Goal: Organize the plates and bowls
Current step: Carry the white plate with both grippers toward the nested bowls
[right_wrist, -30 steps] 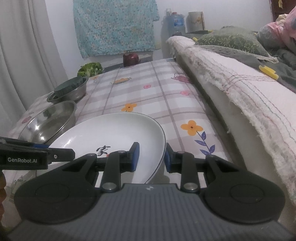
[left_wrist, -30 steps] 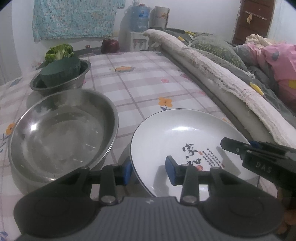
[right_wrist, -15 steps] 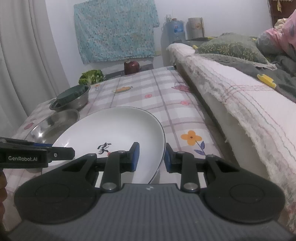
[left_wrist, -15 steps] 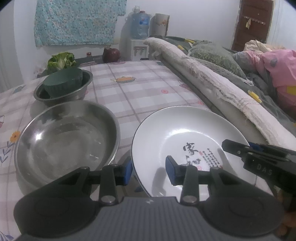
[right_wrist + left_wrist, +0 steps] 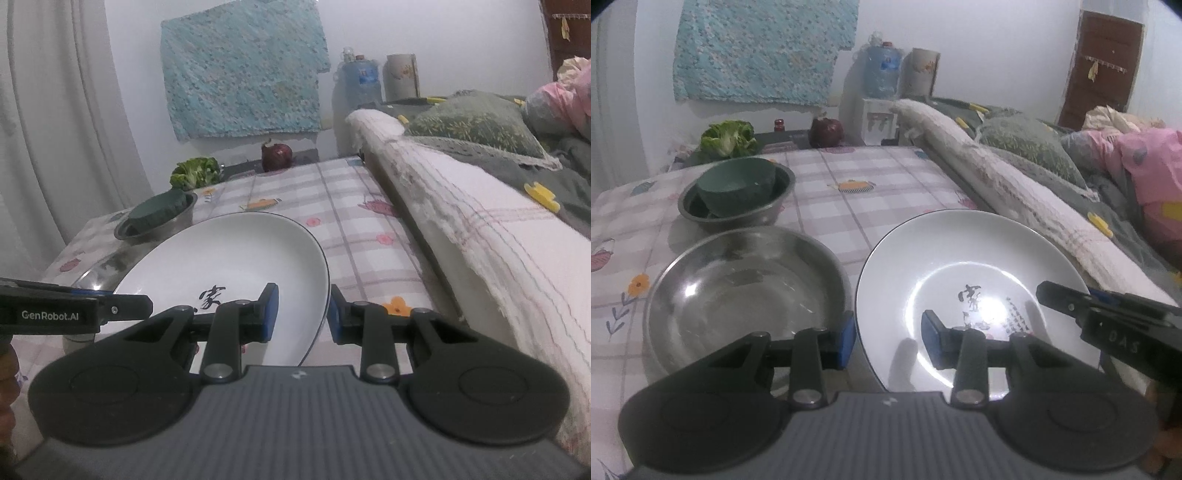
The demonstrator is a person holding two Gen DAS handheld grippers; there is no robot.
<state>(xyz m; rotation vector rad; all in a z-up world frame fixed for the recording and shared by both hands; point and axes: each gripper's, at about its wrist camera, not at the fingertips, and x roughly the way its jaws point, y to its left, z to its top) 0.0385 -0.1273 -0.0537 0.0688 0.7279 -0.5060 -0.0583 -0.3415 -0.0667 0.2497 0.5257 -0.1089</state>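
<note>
left gripper [image 5: 888, 341]: clamped on white plate [image 5: 960, 280] rim | right gripper [image 5: 300, 314]: clamped on opposite rim | steel bowl [image 5: 738, 288] beside

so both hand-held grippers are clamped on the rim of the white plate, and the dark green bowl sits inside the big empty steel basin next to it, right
Not quite. The dark green ribbed bowl sits inside the smaller steel bowl farther back, as the left wrist view shows; the large steel basin holds nothing. The left hand-held gripper and right hand-held gripper do clamp the white round plate.
</note>
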